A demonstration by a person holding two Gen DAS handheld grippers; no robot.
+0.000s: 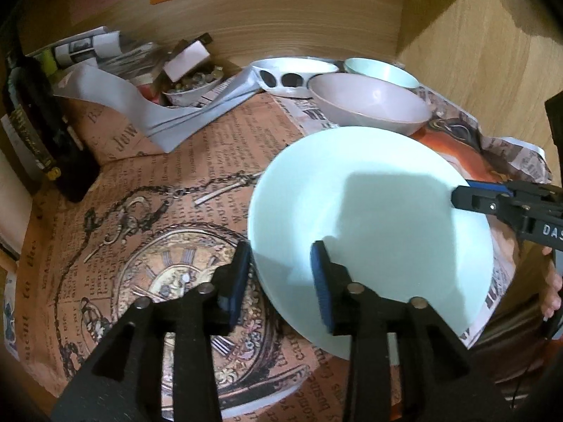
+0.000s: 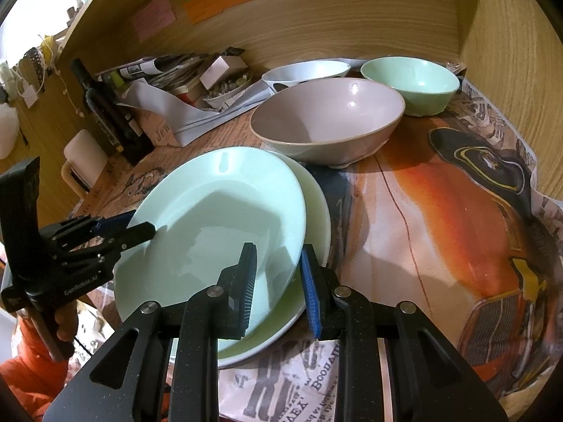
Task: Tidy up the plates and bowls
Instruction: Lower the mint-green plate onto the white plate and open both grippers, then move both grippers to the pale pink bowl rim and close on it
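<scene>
A pale mint plate (image 1: 380, 225) (image 2: 211, 232) lies on top of a cream plate (image 2: 316, 204) on the printed cloth. My left gripper (image 1: 281, 274) is open, its fingers straddling the mint plate's left rim; it also shows in the right wrist view (image 2: 140, 228). My right gripper (image 2: 278, 281) is open, its fingers either side of the mint plate's near right rim; it also shows in the left wrist view (image 1: 461, 197). Behind stand a pinkish-grey bowl (image 1: 369, 102) (image 2: 327, 119), a green bowl (image 2: 411, 81) (image 1: 380, 70) and a white dish (image 2: 306, 70) (image 1: 292, 74).
A dark bottle (image 1: 38, 130) (image 2: 109, 112) stands at the left. Papers and a small dish of bits (image 1: 190, 84) lie at the back left. Wooden walls (image 2: 352, 17) close the back and right. A white mug (image 2: 84, 161) sits left of the cloth.
</scene>
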